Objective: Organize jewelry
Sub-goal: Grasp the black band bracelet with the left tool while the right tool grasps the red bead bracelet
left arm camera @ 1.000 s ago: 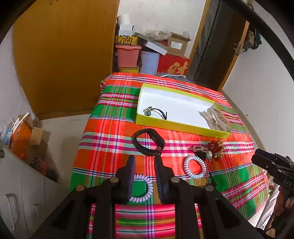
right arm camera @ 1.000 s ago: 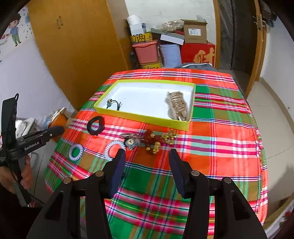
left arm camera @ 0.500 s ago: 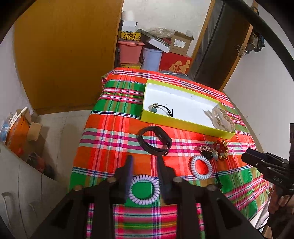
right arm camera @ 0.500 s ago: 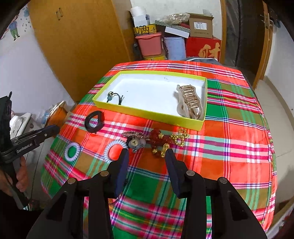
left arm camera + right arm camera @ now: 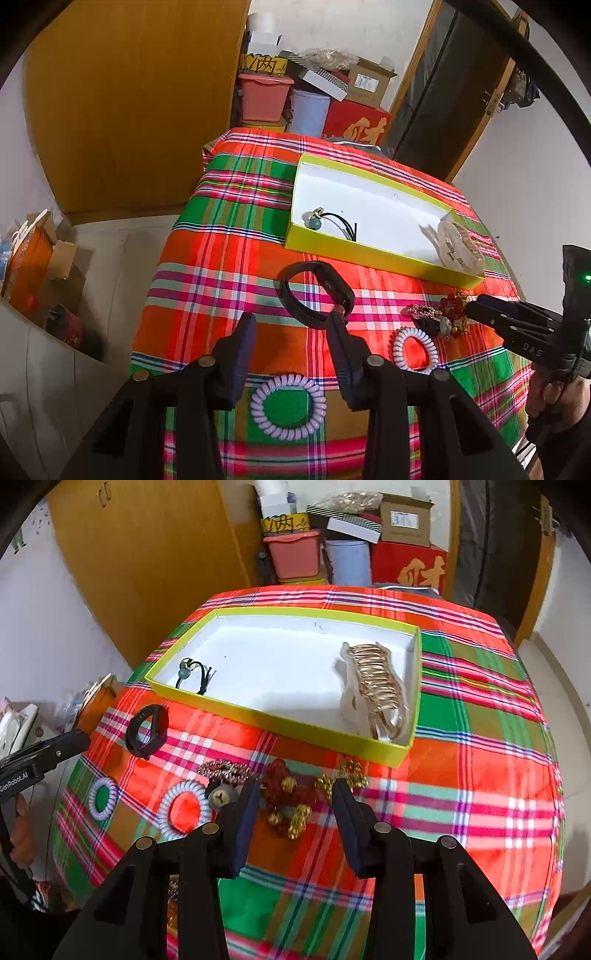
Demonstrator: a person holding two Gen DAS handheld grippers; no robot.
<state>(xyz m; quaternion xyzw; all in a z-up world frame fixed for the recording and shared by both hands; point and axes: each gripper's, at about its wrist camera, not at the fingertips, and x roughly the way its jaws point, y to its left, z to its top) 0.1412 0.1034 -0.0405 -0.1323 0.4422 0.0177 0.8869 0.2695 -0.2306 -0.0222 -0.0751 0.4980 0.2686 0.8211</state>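
Right wrist view: gold hair claw lies lengthwise toward the box's near wall.

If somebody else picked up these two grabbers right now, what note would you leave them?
Left gripper: empty, jaws opening, over the cloth between the black band and the lilac coil tie.
Right gripper: jaws closing around the red-and-gold bead bracelet, not gripping yet.
Done: gold hair claw and black cord tie lie in the yellow box.
Left: bracelet, band, both coil ties, brooch.
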